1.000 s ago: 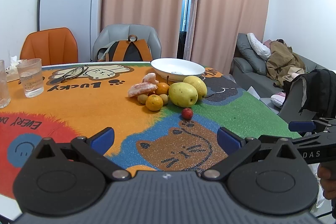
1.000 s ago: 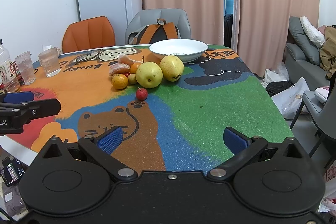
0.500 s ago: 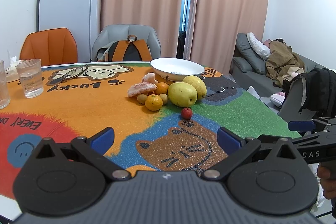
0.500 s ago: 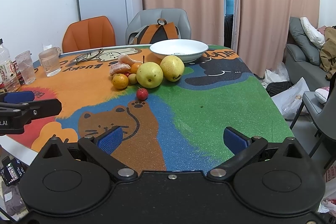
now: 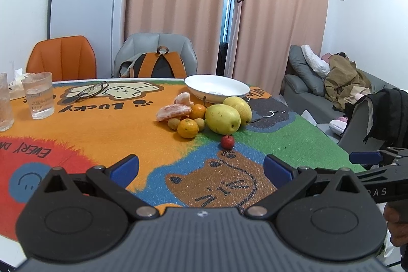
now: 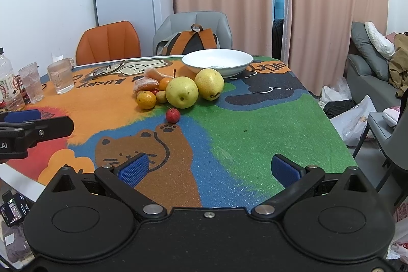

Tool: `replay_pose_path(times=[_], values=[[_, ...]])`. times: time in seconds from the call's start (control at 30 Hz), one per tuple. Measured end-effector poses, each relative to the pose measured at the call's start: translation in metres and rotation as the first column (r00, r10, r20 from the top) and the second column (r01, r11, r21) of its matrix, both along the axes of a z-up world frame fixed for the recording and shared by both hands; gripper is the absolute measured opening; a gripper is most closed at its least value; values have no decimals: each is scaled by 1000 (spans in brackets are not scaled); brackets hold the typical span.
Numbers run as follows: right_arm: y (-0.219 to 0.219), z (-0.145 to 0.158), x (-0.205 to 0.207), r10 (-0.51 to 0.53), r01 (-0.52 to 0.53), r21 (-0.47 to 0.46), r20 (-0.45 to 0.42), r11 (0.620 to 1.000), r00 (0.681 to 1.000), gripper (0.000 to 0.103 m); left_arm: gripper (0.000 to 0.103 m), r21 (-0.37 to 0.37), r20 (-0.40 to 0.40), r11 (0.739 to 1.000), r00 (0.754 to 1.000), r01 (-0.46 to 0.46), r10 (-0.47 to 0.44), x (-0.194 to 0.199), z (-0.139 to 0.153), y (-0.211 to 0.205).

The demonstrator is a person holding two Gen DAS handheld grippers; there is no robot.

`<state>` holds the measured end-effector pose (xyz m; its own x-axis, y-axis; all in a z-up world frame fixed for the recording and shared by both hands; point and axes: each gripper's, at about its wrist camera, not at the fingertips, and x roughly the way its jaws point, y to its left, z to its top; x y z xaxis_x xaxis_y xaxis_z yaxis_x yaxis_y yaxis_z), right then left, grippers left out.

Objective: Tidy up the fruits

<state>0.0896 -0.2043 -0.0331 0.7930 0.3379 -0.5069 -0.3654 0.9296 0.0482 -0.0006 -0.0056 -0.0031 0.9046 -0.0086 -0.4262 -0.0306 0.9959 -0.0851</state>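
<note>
- Change: none visible against the frames a second earlier; both tools hover short of the fruit, so sorting has not begun.
- Left gripper (image 5: 201, 167): fingers spread, nothing between them.
- Right gripper (image 6: 210, 168): fingers spread, likewise empty.
- Fruit: 2 pears (image 6: 182, 92) touching, 2 mandarins (image 5: 188, 128), peeled segments (image 5: 173, 111), all bunched mid-surface just before the white bowl (image 6: 217, 61); 1 small red fruit (image 6: 173, 115) lies apart, nearest the tools.
- Bowl: seemingly empty, though its floor is only partly seen.
- Right view only: a bottle (image 6: 7, 83) and a second glass (image 6: 32, 86) at the surface (image 6: 255, 134) edge.
- Left view only: the right tool's side profile, with a hand (image 5: 396, 223) behind it.
</note>
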Motion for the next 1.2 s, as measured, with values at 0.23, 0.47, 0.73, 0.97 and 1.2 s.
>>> replay_pose_path(times=[0.23,0.47,0.73,0.97,1.2], values=[[3,-2,3,19,-19,4,12,1000,1000,103,103,-9,-8,1000,1000,14,-14,3,-4,0],[11,-3,1,75,-75,-13,64,997,995,103,103,-26,-16,1000,1000,16,-16,11,-10,3],[14,-7,12,73,-73,-11,71,997,995,103,103,-58,-46,998,999,-9,6,27,-22,13],[19,-13,24,79,-78,-14,81,997,994,103,103,-64,-46,998,999,-11,8,42,-25,24],[31,-14,47,111,-112,27,40,993,993,101,103,-23,-47,1000,999,2,-3,67,-27,28]])
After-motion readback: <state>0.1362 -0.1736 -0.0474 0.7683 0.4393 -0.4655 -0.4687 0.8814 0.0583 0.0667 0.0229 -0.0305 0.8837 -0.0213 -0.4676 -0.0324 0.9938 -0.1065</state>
